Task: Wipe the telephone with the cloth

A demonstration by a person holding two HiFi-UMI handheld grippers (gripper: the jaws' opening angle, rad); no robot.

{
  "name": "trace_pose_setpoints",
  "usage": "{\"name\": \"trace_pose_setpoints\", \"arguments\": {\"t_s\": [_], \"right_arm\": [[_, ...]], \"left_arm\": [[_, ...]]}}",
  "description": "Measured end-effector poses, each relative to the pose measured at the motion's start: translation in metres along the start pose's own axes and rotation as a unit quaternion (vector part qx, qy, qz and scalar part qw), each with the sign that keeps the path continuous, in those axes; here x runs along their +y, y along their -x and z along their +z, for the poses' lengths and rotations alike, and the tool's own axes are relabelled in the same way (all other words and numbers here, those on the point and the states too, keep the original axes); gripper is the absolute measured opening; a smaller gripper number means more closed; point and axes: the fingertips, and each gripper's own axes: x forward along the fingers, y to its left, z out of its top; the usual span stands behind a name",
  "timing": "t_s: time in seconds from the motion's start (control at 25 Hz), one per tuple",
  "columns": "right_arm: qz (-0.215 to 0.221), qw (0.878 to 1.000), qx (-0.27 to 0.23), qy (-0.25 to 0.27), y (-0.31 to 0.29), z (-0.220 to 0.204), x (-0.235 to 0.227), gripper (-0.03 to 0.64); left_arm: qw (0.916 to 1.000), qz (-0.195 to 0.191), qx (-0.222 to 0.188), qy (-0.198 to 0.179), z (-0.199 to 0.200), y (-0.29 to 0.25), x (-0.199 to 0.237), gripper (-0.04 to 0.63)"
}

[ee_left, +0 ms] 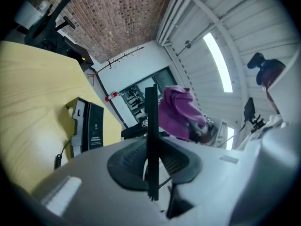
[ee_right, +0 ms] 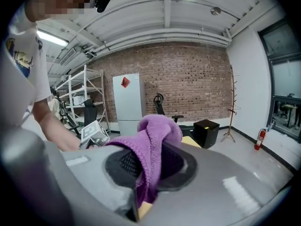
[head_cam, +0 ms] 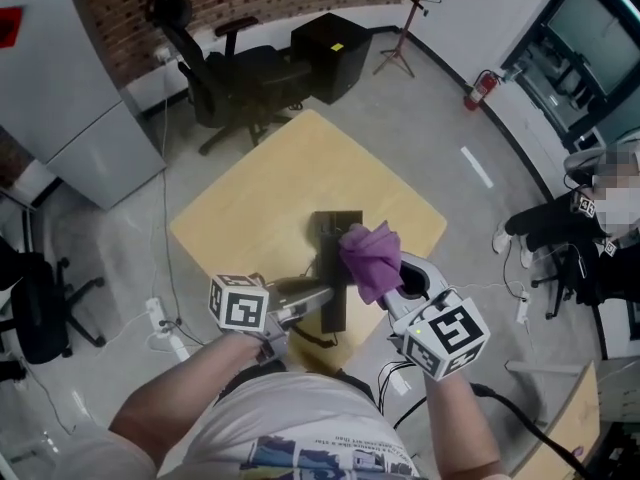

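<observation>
The black telephone base (head_cam: 336, 227) lies in the middle of the yellow table (head_cam: 250, 208); in the left gripper view the base (ee_left: 87, 124) lies at the left with its coiled cord (ee_left: 60, 158). My left gripper (head_cam: 318, 298) is shut on the black handset (head_cam: 335, 303), lifted above the table; in its own view the handset (ee_left: 151, 126) shows edge-on between the jaws of the left gripper (ee_left: 151, 161). My right gripper (head_cam: 395, 283) is shut on a purple cloth (head_cam: 368, 256), bunched just right of the handset. In the right gripper view the cloth (ee_right: 153, 140) hangs out of the right gripper (ee_right: 148, 168).
A black office chair (head_cam: 225, 73) and a black box (head_cam: 330, 56) stand beyond the table's far corner. A white cabinet (head_cam: 70, 98) is at the far left, a coat stand (head_cam: 405, 28) and fire extinguisher (head_cam: 480, 90) at the back right. A seated person (head_cam: 560, 228) is at the right.
</observation>
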Motion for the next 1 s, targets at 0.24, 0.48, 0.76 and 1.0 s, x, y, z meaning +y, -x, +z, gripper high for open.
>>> {"name": "trace_pose_setpoints", "arguments": {"t_s": [0.24, 0.48, 0.76, 1.0], "right_arm": [[0.016, 0.999, 0.030, 0.004, -0.001, -0.020, 0.020, 0.043], [0.019, 0.998, 0.062, 0.011, 0.015, -0.044, 0.048, 0.043], [0.010, 0.996, 0.085, 0.001, 0.039, -0.066, 0.063, 0.043], [-0.014, 0.998, 0.061, 0.024, 0.042, -0.031, 0.056, 0.043]], "left_arm": [[0.9997, -0.015, -0.020, 0.003, 0.003, 0.007, -0.012, 0.080], [0.9990, -0.022, -0.039, 0.002, 0.016, 0.020, -0.013, 0.081], [0.9983, -0.034, -0.048, 0.006, 0.025, 0.020, -0.020, 0.080], [0.9985, -0.043, -0.035, 0.001, 0.022, 0.019, -0.023, 0.080]]}}
